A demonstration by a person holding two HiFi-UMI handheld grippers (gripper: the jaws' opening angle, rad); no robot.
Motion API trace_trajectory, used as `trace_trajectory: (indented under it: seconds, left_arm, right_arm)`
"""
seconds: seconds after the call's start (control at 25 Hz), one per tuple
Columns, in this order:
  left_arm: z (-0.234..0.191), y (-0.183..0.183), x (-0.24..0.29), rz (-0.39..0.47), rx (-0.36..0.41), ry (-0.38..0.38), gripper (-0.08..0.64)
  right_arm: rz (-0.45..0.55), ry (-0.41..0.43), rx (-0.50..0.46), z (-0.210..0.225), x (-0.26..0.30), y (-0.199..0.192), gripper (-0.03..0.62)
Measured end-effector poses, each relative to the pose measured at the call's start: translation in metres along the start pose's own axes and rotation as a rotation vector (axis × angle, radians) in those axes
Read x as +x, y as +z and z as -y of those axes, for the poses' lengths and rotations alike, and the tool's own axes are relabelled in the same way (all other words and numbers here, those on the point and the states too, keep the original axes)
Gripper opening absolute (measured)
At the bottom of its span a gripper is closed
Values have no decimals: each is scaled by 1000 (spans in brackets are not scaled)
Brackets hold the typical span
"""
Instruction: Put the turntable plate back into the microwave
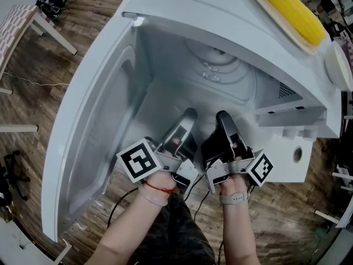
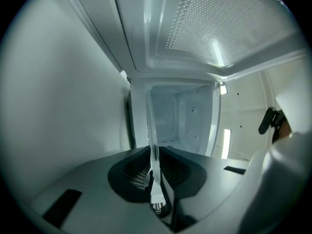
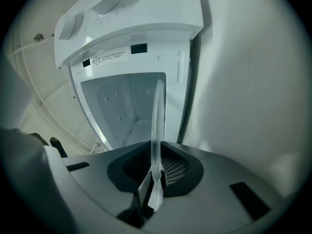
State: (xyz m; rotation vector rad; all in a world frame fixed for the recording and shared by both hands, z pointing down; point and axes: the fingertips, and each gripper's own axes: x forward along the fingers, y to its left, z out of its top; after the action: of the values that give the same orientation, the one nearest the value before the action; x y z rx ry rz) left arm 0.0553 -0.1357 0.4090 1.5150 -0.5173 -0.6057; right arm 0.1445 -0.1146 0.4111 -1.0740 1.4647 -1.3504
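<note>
The clear glass turntable plate [image 1: 218, 70] is held by its near edge in the open mouth of the white microwave [image 1: 193, 15]. I cannot tell whether it touches the cavity floor. My left gripper [image 1: 187, 116] and right gripper [image 1: 223, 116] sit side by side at that edge, each shut on the plate. In the left gripper view the plate [image 2: 152, 130] shows edge-on as a thin clear strip running up from the left gripper [image 2: 155, 179]. The right gripper view shows the same thin strip of the plate [image 3: 157, 121] clamped in the right gripper [image 3: 155, 174], with the cavity [image 3: 126, 106] behind it.
The microwave door [image 1: 94, 120] swings wide open at the left. Its control panel [image 1: 298, 153] with knobs [image 3: 68, 26] lies to the right of the cavity. A tray with a yellow corn cob [image 1: 289, 7] rests on top of the microwave. Wooden floor lies below.
</note>
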Motion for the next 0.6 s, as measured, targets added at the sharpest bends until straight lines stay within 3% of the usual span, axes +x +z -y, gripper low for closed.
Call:
trace_trajectory:
  seconds: [0.24,0.6]
  left_arm:
    - [-2,-10,2,-63,80,33,43]
    - [-12,-13,11,-96,95,77,43]
  right_arm:
    - [15,-3,-5,-2,13,13,61]
    - [-9,-37,-41,2,20,11,61]
